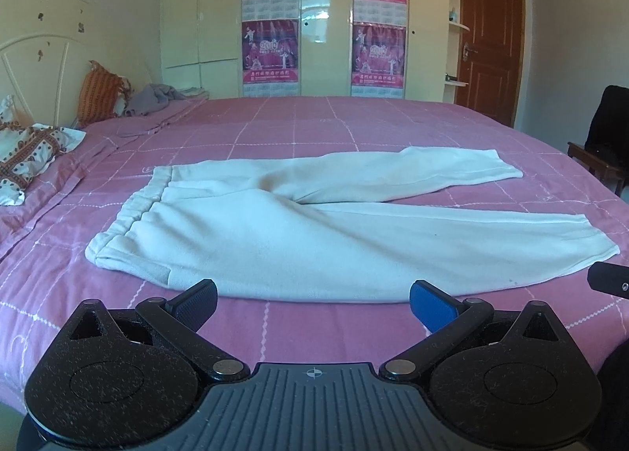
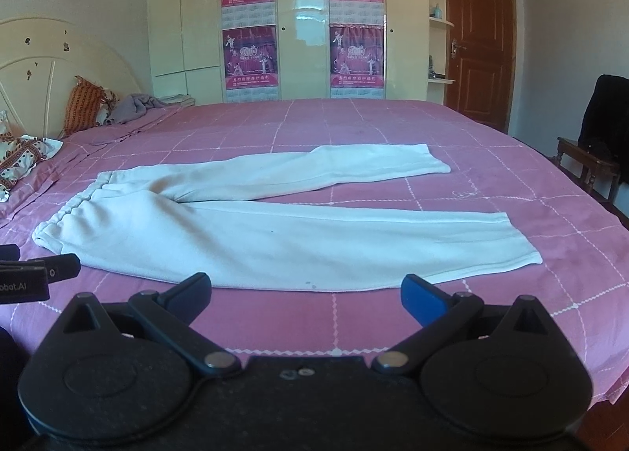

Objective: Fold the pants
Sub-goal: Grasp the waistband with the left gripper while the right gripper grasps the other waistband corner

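Note:
White pants (image 1: 251, 234) lie flat and unfolded on the pink checked bedspread (image 1: 314, 124), waistband to the left, two legs spread to the right. They also show in the right wrist view (image 2: 220, 231). My left gripper (image 1: 314, 303) is open and empty, just short of the near edge of the near leg. My right gripper (image 2: 306, 295) is open and empty, just short of the same edge, further toward the cuff. The tip of the right gripper (image 1: 609, 280) shows at the right edge of the left wrist view. The left gripper (image 2: 35, 274) shows at the left edge of the right wrist view.
Pillows (image 1: 98, 95) and a patterned cloth (image 1: 27, 160) lie at the headboard on the left. A grey garment (image 1: 153, 97) lies at the far left of the bed. A wardrobe (image 1: 326, 18) with posters stands behind. A dark chair (image 2: 597, 144) stands at the right.

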